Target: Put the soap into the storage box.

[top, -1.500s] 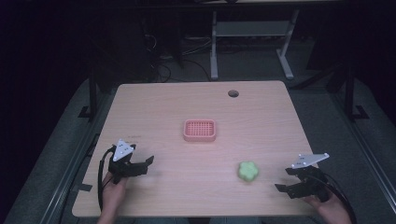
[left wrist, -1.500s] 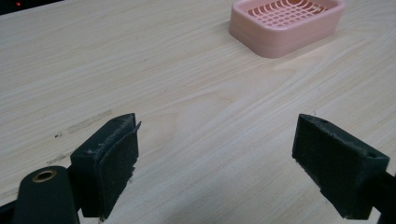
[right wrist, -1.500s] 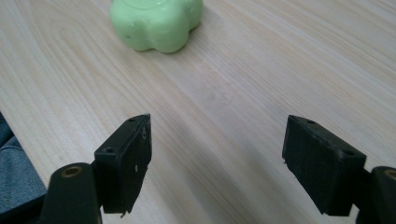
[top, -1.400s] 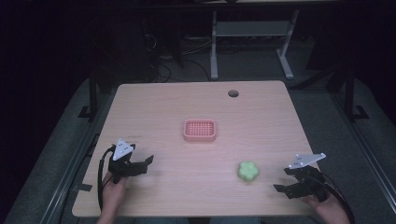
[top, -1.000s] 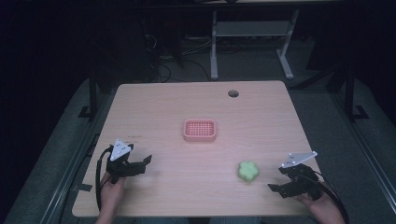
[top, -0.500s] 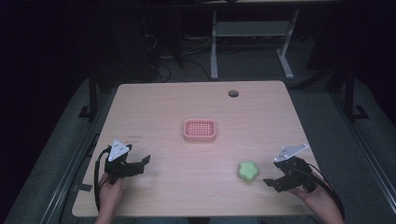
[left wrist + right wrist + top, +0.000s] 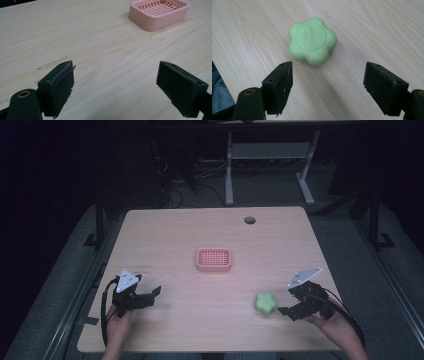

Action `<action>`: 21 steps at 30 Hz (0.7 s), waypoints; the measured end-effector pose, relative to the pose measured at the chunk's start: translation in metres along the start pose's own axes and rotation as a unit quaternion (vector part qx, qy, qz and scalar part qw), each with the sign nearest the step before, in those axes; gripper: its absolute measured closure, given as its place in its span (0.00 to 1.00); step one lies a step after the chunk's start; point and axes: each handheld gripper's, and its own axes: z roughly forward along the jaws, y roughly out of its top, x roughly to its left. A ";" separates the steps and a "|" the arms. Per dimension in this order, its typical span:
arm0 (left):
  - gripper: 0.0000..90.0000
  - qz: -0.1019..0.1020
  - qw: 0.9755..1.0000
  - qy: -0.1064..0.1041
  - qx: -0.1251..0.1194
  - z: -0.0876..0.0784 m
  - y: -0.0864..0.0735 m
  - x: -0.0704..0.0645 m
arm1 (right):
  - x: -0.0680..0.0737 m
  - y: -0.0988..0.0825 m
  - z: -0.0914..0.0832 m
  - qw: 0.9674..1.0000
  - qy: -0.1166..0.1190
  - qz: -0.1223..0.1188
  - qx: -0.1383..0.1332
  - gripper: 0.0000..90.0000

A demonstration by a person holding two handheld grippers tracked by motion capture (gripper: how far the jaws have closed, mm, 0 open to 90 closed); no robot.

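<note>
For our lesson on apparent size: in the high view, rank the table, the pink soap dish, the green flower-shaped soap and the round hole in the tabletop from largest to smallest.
1. Table
2. Pink soap dish
3. Green flower-shaped soap
4. Round hole; it lies farthest from the camera, which shrinks it somewhat.

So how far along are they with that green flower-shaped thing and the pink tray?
Nothing looks finished yet: the pink tray sits empty mid-table. In hand: the right gripper, jaws open, is lined up just short of the green flower-shaped soap, not touching it. The left gripper waits open over bare table. Left, probably: grasping the soap and, at a guess, setting it in the tray.
</note>
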 end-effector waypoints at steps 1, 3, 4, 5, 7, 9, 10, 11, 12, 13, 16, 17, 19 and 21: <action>0.16 0.000 1.000 0.000 -0.002 0.000 0.000 0.000 | 0.001 0.002 0.001 1.000 0.000 -0.003 0.002 0.26; 0.16 0.001 1.000 0.001 -0.002 0.000 0.000 0.000 | 0.002 0.007 0.002 1.000 0.002 -0.008 0.004 0.26; 0.16 0.001 1.000 0.001 -0.002 0.000 0.000 0.000 | 0.003 0.009 0.003 1.000 0.003 -0.010 0.005 0.25; 0.16 0.002 1.000 0.000 -0.001 0.000 0.000 0.001 | 0.004 0.012 0.004 1.000 0.003 -0.012 0.007 0.25; 0.16 0.002 1.000 0.000 -0.001 0.000 0.000 0.002 | 0.005 0.016 0.006 1.000 0.005 -0.016 0.010 0.26; 0.16 0.003 1.000 0.001 0.000 -0.001 0.000 0.002 | 0.006 0.019 0.009 1.000 0.008 -0.020 0.014 0.26; 0.16 0.002 1.000 0.001 -0.001 0.000 0.000 0.002 | 0.006 0.020 0.010 1.000 0.009 -0.021 0.016 0.26; 0.16 0.002 1.000 0.001 0.001 -0.001 0.000 0.002 | 0.006 0.022 0.012 1.000 0.011 -0.022 0.019 0.26; 0.16 0.002 1.000 0.001 -0.002 -0.001 0.000 0.002 | 0.007 0.023 0.013 0.999 0.011 -0.025 0.021 0.25; 0.16 0.002 1.000 0.001 -0.001 -0.001 0.000 0.002 | 0.007 0.024 0.014 0.999 0.012 -0.025 0.024 0.25; 0.16 0.001 1.000 0.001 -0.002 0.000 0.000 0.002 | 0.008 0.026 0.018 0.999 0.016 -0.028 0.030 0.26; 0.16 0.001 1.000 0.001 0.000 0.000 0.000 0.002 | 0.008 0.027 0.019 0.999 0.016 -0.027 0.030 0.26; 0.16 0.000 1.000 0.000 0.000 0.000 0.000 0.002 | 0.008 0.029 0.021 0.999 0.018 -0.031 0.034 0.25; 0.16 -0.001 1.000 0.000 0.000 0.000 0.000 0.002 | 0.009 0.031 0.023 0.998 0.019 -0.036 0.037 0.25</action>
